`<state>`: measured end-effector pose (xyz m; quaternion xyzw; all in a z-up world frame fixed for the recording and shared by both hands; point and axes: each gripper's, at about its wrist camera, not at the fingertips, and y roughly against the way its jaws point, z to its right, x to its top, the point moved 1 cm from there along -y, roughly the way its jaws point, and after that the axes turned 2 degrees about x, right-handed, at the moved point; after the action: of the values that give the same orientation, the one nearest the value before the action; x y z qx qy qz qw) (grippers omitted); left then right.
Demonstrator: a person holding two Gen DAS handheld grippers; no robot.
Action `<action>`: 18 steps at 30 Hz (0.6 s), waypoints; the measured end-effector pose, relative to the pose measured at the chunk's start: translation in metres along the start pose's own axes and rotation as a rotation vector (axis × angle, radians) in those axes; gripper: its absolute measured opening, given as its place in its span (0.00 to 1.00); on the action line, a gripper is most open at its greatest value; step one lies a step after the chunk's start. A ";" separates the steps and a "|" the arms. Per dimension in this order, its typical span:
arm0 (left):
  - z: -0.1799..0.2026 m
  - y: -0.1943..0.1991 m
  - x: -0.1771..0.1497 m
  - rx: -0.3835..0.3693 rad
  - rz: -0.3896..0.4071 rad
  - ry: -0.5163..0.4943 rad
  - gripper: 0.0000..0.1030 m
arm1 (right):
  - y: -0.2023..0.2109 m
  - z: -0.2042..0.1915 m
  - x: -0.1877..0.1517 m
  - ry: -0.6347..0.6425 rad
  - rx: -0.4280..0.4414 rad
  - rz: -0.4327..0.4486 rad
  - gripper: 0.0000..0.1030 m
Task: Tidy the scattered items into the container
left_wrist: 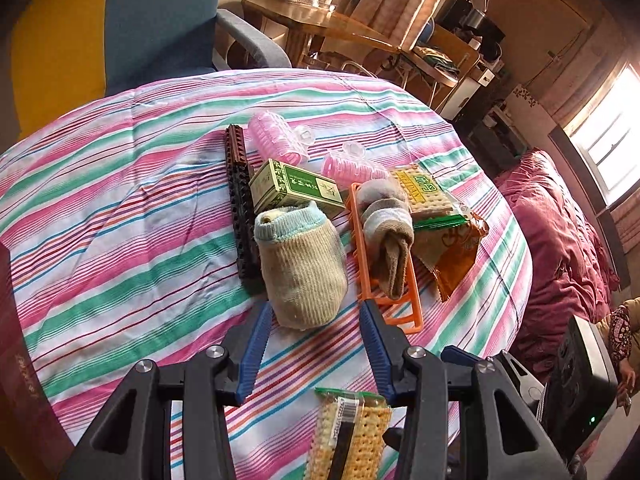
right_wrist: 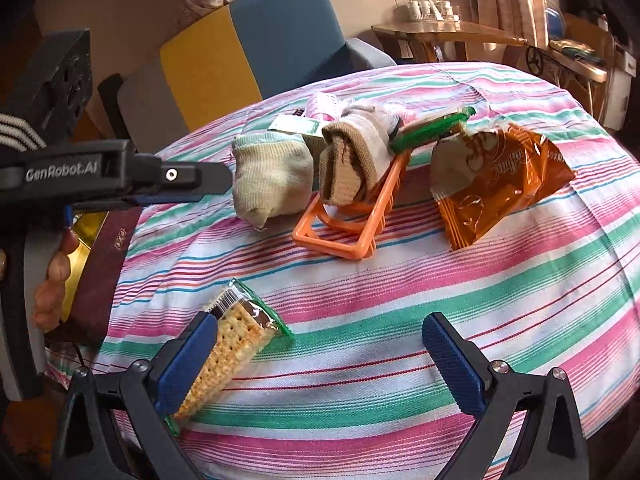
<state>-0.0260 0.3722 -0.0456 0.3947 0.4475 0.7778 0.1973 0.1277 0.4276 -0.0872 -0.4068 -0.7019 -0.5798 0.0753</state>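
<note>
Closing on the sock [left_wrist: 301,264], the left gripper [left_wrist: 314,312] stands part open, empty; straddle it squarely; right gripper [right_wrist: 320,340] wide, empty

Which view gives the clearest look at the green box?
The left wrist view: the green box shows its top and printed side, lying between the dark comb and the orange rack. In the right wrist view only a pale sliver peeks out behind the socks.

Blue-and-yellow armchair [right_wrist: 256,40], wooden side table [left_wrist: 320,24], crimson quilt [left_wrist: 560,232]
</note>
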 end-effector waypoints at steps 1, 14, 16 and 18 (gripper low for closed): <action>0.001 -0.004 0.001 0.002 -0.003 -0.005 0.45 | 0.000 0.001 -0.001 0.004 -0.003 0.002 1.00; -0.006 -0.020 0.011 0.027 0.030 0.045 0.41 | 0.005 -0.001 -0.006 0.000 -0.033 0.059 1.00; -0.005 -0.019 0.009 0.017 0.025 0.036 0.41 | 0.004 -0.002 -0.007 0.012 -0.048 0.058 1.00; -0.004 -0.016 0.011 0.012 0.029 0.027 0.45 | 0.004 -0.004 -0.008 0.026 -0.061 0.053 1.00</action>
<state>-0.0367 0.3861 -0.0559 0.3919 0.4490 0.7831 0.1776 0.1341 0.4199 -0.0872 -0.4197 -0.6719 -0.6040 0.0870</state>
